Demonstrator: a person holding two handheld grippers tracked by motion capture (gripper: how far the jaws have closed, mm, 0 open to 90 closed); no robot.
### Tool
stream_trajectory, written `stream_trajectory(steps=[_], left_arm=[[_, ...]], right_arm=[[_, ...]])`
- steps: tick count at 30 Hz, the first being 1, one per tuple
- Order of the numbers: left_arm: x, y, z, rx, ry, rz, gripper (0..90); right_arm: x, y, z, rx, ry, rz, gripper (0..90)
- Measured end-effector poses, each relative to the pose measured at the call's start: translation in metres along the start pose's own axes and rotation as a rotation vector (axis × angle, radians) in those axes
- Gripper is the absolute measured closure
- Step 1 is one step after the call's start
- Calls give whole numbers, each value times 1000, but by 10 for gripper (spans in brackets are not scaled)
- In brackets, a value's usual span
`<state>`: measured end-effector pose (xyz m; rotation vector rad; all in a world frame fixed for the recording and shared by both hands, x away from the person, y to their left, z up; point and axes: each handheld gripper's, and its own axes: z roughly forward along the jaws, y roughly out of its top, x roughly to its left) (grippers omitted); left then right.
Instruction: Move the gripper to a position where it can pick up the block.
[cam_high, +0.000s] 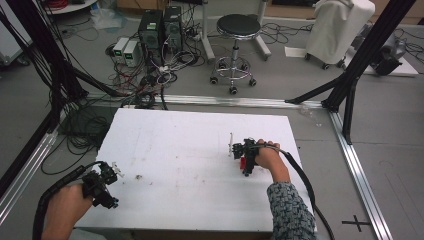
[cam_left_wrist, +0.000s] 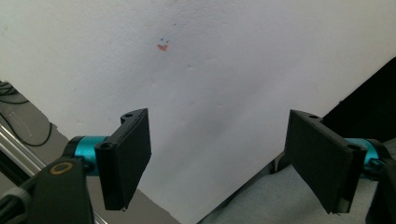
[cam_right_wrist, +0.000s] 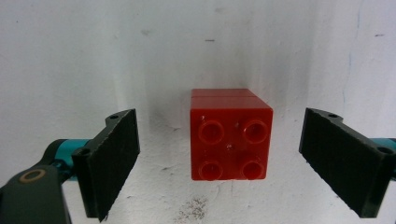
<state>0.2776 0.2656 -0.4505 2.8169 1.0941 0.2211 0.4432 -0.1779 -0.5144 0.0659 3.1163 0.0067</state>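
The red brick (cam_right_wrist: 230, 135) is sitting on the white desk (cam_high: 190, 150), on the right half toward your side, and in the right gripper view it is lying squarely between your right tongs (cam_right_wrist: 219, 161), its four round studs facing the camera. A faint seam is running across its far face, so it may be two pieces stacked; that is hard to settle from here. You are holding those right tongs spread wide, the black pads standing off each side of the brick with clear desk showing in both gaps, touching nothing.

Judging by its look, the brick is hard moulded plastic: light, stiff, not fragile, with smooth flat side walls that could slide a little under a weak pinch. The two opposite side faces are giving you the best purchase, pads flat and centred below the studded face, not on a corner. If it is a stack, grip across the seam so both parts are coming up together.

In the high view your right hand (cam_high: 270, 157) is hovering over the brick. Your left tongs (cam_left_wrist: 219, 163) are idling at the desk's near left corner, well apart from the brick, also released and empty, pointing at bare desk with a small orange mark (cam_left_wrist: 162, 47) on it.
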Motion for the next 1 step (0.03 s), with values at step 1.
stream_trajectory(steps=[1], left_arm=[[0, 0, 0, 3, -1, 5, 231]], right_arm=[[0, 0, 0, 1, -3, -1, 116]])
